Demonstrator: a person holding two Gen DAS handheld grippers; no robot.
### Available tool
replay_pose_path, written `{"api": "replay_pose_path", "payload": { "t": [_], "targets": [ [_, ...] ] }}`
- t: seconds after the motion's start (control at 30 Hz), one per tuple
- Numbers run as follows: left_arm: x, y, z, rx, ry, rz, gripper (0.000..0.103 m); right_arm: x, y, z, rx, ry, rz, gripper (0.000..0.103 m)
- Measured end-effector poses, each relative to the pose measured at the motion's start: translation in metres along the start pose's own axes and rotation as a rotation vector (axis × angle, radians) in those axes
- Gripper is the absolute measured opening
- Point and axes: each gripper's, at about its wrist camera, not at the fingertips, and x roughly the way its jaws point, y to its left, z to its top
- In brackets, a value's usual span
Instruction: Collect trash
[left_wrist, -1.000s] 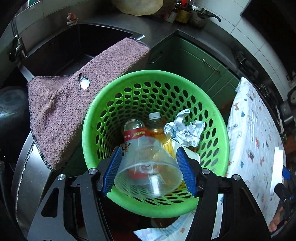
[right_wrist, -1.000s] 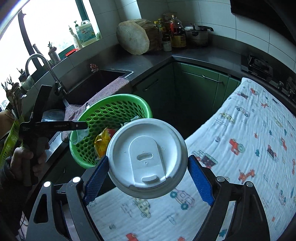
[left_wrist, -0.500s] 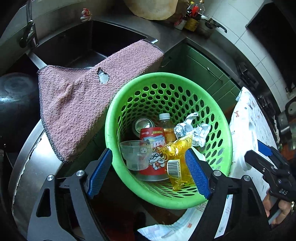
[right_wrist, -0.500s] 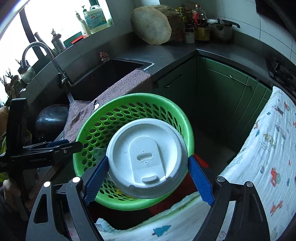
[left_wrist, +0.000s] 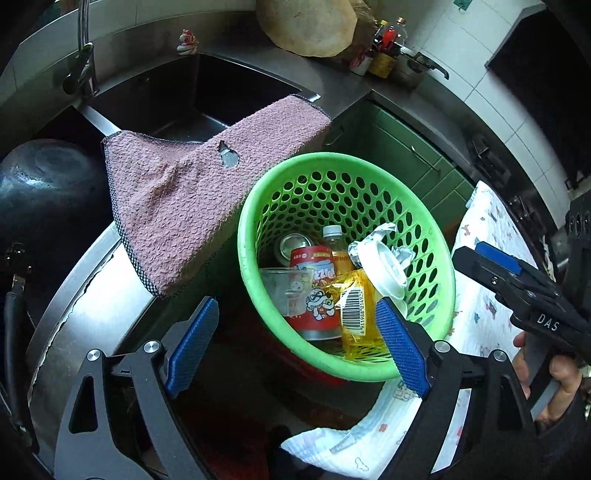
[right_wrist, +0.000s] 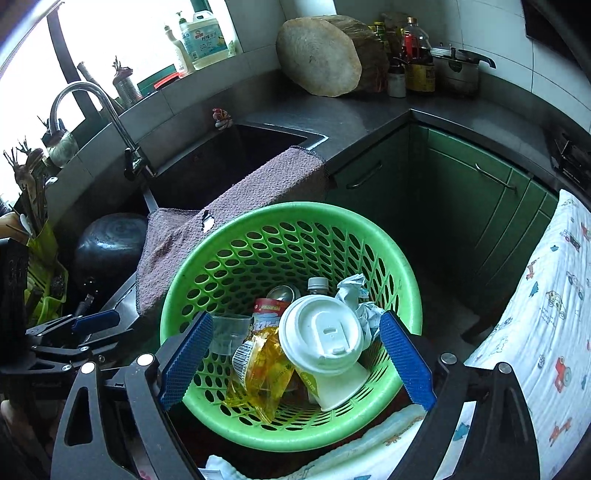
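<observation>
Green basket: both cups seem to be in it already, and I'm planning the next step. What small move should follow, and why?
Probably draw both grippers back from the green basket. The lidded paper cup and clear plastic cup lie inside, and the left gripper and right gripper are opening with nothing between the jaws.

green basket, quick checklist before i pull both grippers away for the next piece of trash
1. White lidded paper cup lies inside the green perforated plastic basket, clear of the pads: ok.
2. Clear plastic cup rests in the basket beside the red snack tub: ok.
3. Right gripper jaws opening, nothing between them: ok.
4. Left gripper jaws opening, nothing held: ok.
5. Nothing hangs over the basket rim: ok.
6. More trash left on the patterned cloth: cannot tell.
</observation>
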Motion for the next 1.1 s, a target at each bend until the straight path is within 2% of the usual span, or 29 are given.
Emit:
{"api": "replay_pose_path", "payload": {
  "t": [0.23,0.53,0.93,1.1],
  "targets": [
    [-0.019,-0.02,-0.01,0.051,-0.044,0.023,0.093,-0.03,-0.003,-0.019,-0.018,-0.025,-0.033,0.089],
    [-0.044,-0.055,-0.039,0.093,-0.093,0.049,0.096,-0.087,-0.02,-0.064,0.002,-0.065,-0.105,0.091],
    [-0.08,-0.12,-0.1,0.164,-0.142,0.019,0.098,-0.172,-0.041,-0.155,0.057,-0.102,-0.233,0.092],
    [-0.092,-0.15,-0.128,0.23,-0.15,0.013,0.098,-0.203,-0.048,-0.195,0.095,-0.127,-0.284,0.092]
  ]
}}
